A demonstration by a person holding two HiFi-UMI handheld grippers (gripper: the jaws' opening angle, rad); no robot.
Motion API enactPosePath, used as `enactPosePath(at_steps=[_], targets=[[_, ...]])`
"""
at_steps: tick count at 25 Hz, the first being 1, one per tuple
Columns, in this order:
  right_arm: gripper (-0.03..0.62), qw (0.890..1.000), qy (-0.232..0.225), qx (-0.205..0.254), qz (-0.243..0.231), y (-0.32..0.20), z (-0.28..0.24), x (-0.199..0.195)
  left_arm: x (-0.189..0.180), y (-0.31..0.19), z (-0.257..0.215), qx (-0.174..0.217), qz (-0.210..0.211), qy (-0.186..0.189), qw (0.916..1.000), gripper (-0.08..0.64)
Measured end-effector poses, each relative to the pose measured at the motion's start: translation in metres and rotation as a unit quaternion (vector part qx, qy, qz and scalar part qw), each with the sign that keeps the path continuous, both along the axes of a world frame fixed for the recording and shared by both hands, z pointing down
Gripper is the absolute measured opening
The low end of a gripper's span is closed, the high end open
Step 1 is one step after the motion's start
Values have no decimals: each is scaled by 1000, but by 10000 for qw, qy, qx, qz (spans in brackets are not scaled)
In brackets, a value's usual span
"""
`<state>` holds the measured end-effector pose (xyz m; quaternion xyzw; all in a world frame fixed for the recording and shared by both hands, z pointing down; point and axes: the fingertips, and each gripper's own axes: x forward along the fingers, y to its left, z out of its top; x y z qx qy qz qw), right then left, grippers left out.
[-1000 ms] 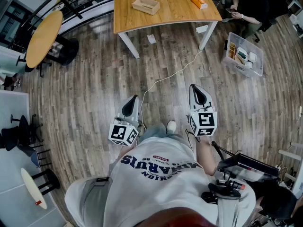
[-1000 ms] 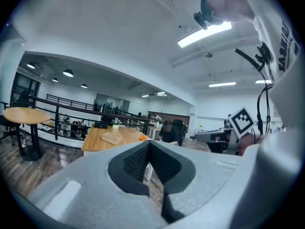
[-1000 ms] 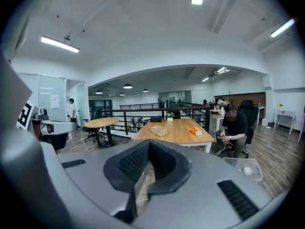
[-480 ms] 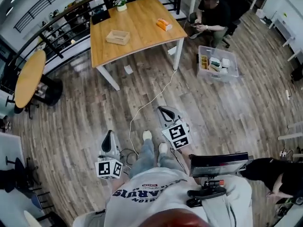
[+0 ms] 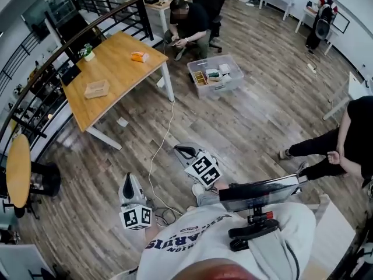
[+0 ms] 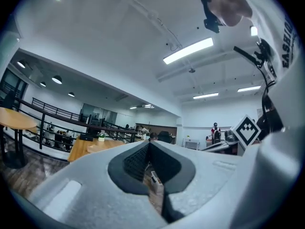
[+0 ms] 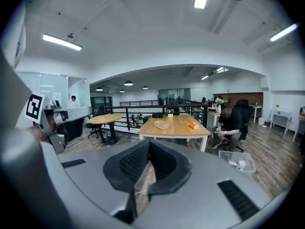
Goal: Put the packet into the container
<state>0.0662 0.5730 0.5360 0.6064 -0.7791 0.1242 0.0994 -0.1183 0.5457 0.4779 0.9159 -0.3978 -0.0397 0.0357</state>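
Jaws of left gripper (image 5: pixel 130 178) and right gripper (image 5: pixel 178 150) are sitting closed, empty, over plank floor (image 5: pixel 245 115), wooden table (image 5: pixel 116 69) beyond.

The head view looks steeply down from above the person (image 5: pixel 221 244) onto the floor (image 5: pixel 250 121), with the wooden counter (image 5: pixel 111 74) far off at upper left, while both gripper views look roughly level across the room and share that distant counter.

Ahead of me stands a wooden table (image 5: pixel 116 67) with a potted plant (image 5: pixel 87 52) at its far edge. A seated person (image 5: pixel 189 19) is beyond it, near a clear bin (image 5: pixel 224 88) on the floor. A white cable (image 5: pixel 165 134) trails across the planks.
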Motion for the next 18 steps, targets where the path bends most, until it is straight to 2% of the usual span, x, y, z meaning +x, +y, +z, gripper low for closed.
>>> enactPosePath(at_steps=[3,7,13,18], targets=[[9,9992,-344,68,174,35,0,-10,-11,16,-5,120,196,188,9996,-8],[9,9982,-353,-93,474,73,16,-22,-33,38,-2,46,423,241,9988,-8],[9,9949,-427,-479,783,109,29,-44,-58,66,24,-311,895,9,9955,-8],[9,9896,-584,-1188,561,120,65,-78,-92,74,68,-609,917,-254,9936,-8]])
